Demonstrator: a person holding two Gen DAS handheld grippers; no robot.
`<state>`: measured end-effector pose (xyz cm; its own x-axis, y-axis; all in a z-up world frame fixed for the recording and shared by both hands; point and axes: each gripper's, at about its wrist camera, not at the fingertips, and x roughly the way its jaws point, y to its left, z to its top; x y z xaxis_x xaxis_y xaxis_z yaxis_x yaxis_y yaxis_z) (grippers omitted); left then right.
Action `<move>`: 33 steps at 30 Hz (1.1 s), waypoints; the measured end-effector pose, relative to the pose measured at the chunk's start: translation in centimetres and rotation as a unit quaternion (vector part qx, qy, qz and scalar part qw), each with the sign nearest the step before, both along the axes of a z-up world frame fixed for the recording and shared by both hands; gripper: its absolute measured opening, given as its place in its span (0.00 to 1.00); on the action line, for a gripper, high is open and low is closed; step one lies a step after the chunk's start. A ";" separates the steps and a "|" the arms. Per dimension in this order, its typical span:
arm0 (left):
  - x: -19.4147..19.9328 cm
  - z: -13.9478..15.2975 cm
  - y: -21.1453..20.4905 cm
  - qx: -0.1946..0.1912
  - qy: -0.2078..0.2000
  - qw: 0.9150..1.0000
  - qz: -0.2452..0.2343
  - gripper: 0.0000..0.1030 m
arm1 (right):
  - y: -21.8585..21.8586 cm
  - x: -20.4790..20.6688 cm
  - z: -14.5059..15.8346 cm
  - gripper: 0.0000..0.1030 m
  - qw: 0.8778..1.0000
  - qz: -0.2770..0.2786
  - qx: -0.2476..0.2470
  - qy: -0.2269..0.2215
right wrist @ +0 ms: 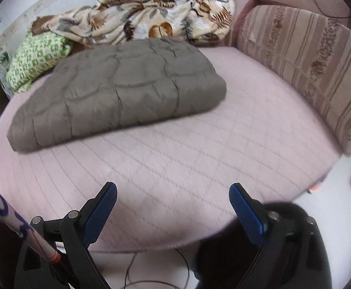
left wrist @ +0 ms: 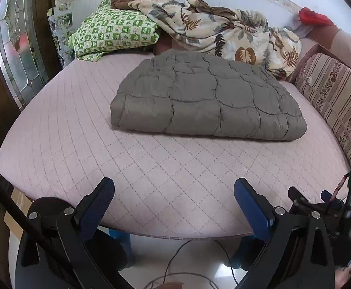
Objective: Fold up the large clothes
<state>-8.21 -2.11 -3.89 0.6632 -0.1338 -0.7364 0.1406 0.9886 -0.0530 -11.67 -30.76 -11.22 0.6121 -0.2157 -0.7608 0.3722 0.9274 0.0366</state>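
Folded grey quilted garment [left wrist: 206, 98] lying flat on the pink quilted bed [left wrist: 79, 144], toward the far half of the mattress, well apart from both claws. Left claw [left wrist: 174, 190] spread wide and empty, its blue-padded fingers [left wrist: 98, 207] held above the near edge of the bed; right claw [right wrist: 172, 193] likewise wide and empty above the same edge. In the right wrist view the garment [right wrist: 122, 91] appears to the left of centre and is softened by motion blur, so its stitching and layer edges are hard to make out; how many layers the fold holds cannot be told from either view. Behind the garment, a crumpled leaf-print blanket [left wrist: 214, 31] lies against the wall, its lower edge hidden by the garment's far side. A green checked pillow [left wrist: 113, 33] sits at the far left, partly covered by the blanket. A striped cushion [left wrist: 336, 96] lines the right side of the bed and is cut off by the fisheye rim. A red object [left wrist: 312, 16] at the far right corner is too small to identify, possibly cloth. Cables [left wrist: 175, 260] run across the floor below the bed edge, partly hidden by the claw bodies
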 end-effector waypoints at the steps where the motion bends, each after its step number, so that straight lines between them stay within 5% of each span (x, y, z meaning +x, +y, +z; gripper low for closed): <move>1: 0.0 -0.1 -0.1 0.001 0.002 1.000 -0.001 0.96 | 0.2 -0.2 -0.3 0.94 1.000 -0.001 -0.004 0.008; 33: 0.6 -1.2 -0.6 0.019 0.024 0.999 -0.008 0.96 | 2.4 0.0 0.8 0.94 0.994 0.007 -0.109 0.019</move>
<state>-7.61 -2.72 -5.10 0.6245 -0.1151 -0.7725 0.1542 0.9878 -0.0225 -11.64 -28.33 -10.46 0.5884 -0.3694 -0.7193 0.3563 0.9170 -0.1795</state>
